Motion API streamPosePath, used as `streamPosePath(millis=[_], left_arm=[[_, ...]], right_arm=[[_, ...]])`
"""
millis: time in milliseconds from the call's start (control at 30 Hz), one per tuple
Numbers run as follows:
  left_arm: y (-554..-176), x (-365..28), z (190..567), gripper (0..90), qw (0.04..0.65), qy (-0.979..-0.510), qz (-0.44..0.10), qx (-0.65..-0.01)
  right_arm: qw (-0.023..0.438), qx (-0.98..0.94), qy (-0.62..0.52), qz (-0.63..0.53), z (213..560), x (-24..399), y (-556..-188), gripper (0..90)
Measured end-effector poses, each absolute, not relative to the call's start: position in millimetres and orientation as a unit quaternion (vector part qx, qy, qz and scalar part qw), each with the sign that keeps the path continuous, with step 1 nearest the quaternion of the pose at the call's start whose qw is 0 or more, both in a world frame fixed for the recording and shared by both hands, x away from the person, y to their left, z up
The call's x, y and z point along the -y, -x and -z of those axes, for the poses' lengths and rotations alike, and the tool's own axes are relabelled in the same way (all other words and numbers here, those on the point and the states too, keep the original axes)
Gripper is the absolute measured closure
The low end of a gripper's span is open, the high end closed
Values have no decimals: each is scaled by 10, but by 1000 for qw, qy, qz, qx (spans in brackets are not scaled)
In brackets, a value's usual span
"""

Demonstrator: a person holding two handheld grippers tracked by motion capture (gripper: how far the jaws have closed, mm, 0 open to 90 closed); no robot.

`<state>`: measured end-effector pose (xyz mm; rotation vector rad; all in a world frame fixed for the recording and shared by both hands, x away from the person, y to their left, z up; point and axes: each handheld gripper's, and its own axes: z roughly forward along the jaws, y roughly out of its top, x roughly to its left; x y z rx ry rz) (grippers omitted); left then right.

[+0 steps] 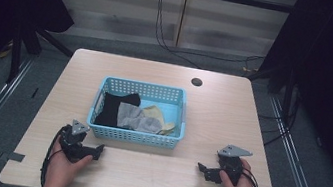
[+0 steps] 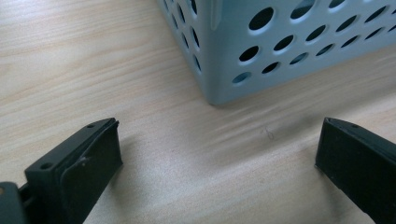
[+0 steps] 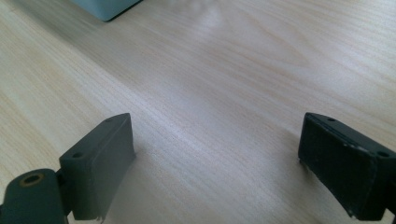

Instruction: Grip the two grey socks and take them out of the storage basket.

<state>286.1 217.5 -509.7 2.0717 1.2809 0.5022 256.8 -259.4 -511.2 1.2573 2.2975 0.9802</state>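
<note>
A light blue perforated basket (image 1: 136, 137) stands in the middle of the wooden table (image 1: 212, 111). Inside it lie a black cloth (image 1: 114, 108), a grey cloth (image 1: 135, 117) and a yellowish cloth (image 1: 158, 117). My left gripper (image 1: 101, 150) rests on the table just in front of the basket's near left corner (image 2: 219, 88), jaws wide apart with bare wood between them. My right gripper (image 1: 199, 168) rests at the front right, also open over bare wood, pointing left; a corner of the basket (image 3: 105, 8) shows far off in the right gripper view.
A round cable hole (image 1: 196, 82) sits in the table's far side. Cables (image 1: 163, 37) hang behind the table. Dark stands (image 1: 26, 36) flank the table on both sides. Bare wood lies between the two grippers along the front edge.
</note>
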Motion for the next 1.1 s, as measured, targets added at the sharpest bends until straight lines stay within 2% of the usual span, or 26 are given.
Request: streamPosePath(millis=[667,933,1100], left_arm=[[-2842,-2125,5064,3,306,-790,-184,-497],[-2803,-2107,4959,156,284,-808,-162,-490],[-2785,-2104,4894,157,267,-821,-145,-483]], right_arm=[[173,-810,-440,-347,5114,2595,-2578,97],[173,-810,-441,-346,5113,2594,-2576,97],[172,-810,-441,-346,5113,2594,-2575,97]])
